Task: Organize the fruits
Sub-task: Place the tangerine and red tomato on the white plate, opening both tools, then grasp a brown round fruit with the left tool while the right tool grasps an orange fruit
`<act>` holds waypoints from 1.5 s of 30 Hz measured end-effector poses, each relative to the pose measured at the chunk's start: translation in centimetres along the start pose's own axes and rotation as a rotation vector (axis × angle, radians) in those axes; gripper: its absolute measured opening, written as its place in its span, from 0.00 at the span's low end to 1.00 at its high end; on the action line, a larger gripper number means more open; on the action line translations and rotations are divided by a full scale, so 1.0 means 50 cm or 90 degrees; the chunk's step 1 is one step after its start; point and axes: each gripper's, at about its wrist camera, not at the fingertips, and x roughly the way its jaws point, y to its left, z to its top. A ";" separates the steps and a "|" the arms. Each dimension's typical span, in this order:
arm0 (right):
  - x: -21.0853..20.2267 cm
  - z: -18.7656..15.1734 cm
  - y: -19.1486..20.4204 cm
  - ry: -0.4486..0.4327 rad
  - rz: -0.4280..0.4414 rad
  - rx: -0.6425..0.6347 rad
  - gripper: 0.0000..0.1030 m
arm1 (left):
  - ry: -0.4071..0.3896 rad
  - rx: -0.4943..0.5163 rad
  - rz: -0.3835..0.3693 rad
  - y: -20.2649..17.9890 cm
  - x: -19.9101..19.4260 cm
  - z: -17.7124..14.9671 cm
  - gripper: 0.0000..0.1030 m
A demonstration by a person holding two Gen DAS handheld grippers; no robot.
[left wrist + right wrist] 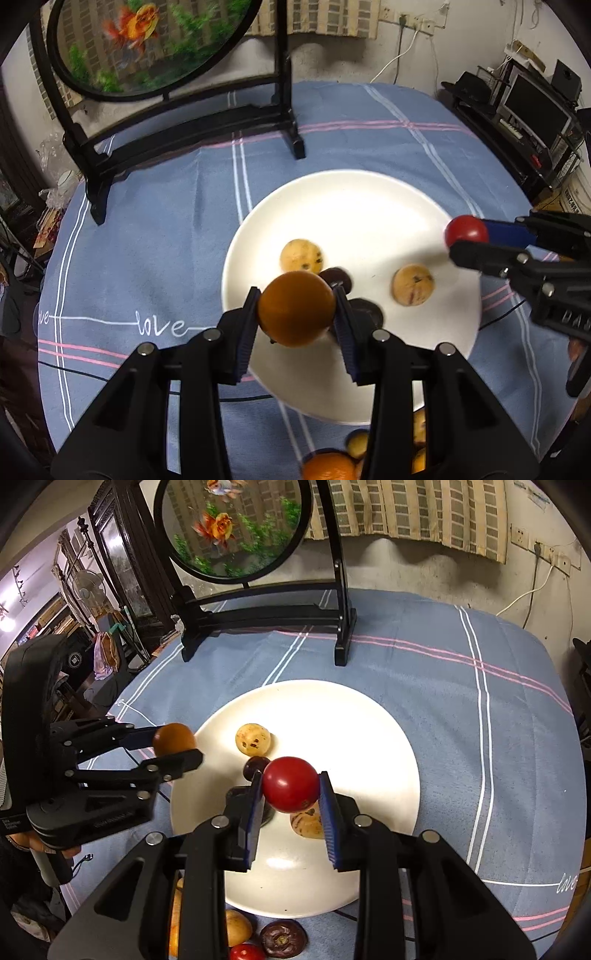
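Left fingers (255, 317) pinch an orange (296, 308), right fingers (325, 805) a seemingly red tomato (290, 784).

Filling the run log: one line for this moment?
left tongs: orange | right tongs: tomato | both over plate

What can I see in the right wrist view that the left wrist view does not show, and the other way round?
Only the right wrist view shows the dark wrinkled fruit and the small red fruit lying on the cloth before the plate. Only the left wrist view shows the monitor on shelves at the right. Both show the white plate, the left gripper shut on an orange fruit, and the right gripper shut on a red fruit.
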 end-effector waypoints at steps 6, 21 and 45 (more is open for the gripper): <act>0.042 0.003 -0.004 0.018 -0.004 0.005 0.28 | 0.020 -0.016 -0.007 0.007 0.028 0.000 0.39; 0.052 0.005 -0.021 0.010 -0.041 0.016 0.62 | 0.010 -0.024 -0.007 -0.003 0.039 0.011 0.64; -0.150 -0.364 0.132 0.046 -0.033 -0.059 0.62 | 0.000 -0.070 -0.001 0.025 -0.153 -0.177 0.73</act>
